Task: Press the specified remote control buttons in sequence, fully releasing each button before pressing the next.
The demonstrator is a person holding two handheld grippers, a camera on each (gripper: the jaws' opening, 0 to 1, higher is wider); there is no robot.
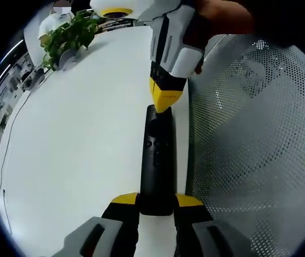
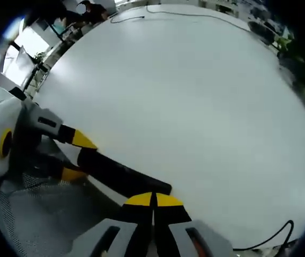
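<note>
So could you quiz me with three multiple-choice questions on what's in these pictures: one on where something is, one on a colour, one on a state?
1. Where is the long black plastic remote control?
A. At the edge of the white table, beside the perforated mesh surface
B. Next to the green potted plant
C. On the floor

2. What colour are the tips of the fingers?
A. Red
B. Yellow
C. Green

3. How is the left gripper set?
A. Wide open, away from the remote
B. Shut on the remote's near end
C. Holding a cable

Answers: 1 A, the remote lies along the table's edge by the mesh. 2 B, yellow pads show on both grippers. 3 B, its fingers clamp the remote's end while the right gripper, shut, meets the other end.
</note>
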